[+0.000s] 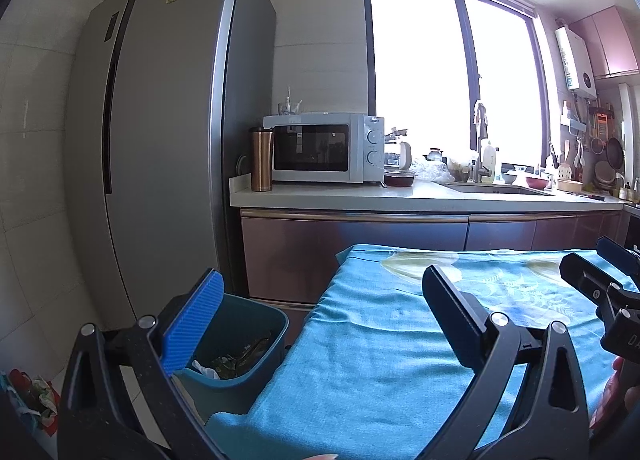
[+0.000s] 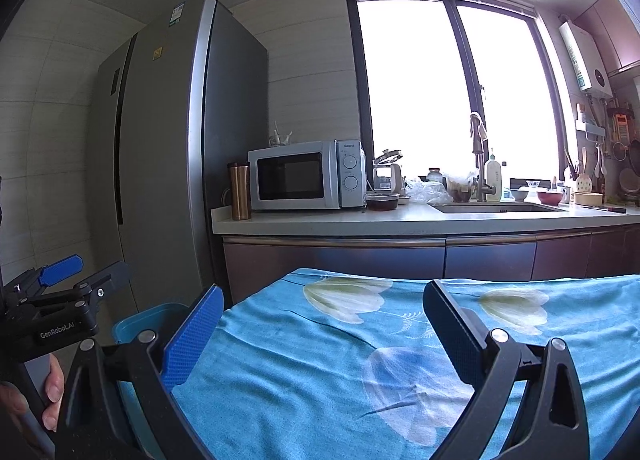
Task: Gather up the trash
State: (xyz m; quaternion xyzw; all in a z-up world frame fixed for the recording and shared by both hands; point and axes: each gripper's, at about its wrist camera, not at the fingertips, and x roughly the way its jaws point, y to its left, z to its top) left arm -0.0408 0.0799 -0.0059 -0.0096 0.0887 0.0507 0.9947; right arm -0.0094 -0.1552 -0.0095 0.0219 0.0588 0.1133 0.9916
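My left tongs (image 1: pixel 320 308) hide part of the trash bin (image 1: pixel 256 372); its contents are too dark to identify. In the right wrist view only the bin's rim shows. The window (image 1: pixel 452 72) is blown out white. Worktop (image 1: pixel 400 196) clutter by the sink is too small to tell. The tablecloth (image 2: pixel 320 360) is cut off at the bottom edge.

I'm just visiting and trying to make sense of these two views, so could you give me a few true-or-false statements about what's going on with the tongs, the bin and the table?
1. Both sets of tongs are open and hold nothing. True: the left tongs and the right tongs are spread wide, with only cloth between their fingers.
2. The teal bin is empty. False: it holds leafy scraps and something white.
3. The bin stands on the floor by the table's left edge. True.
4. The blue tablecloth is littered with trash. False: none shows on the visible cloth.
5. The microwave door hangs open. False: it is shut.
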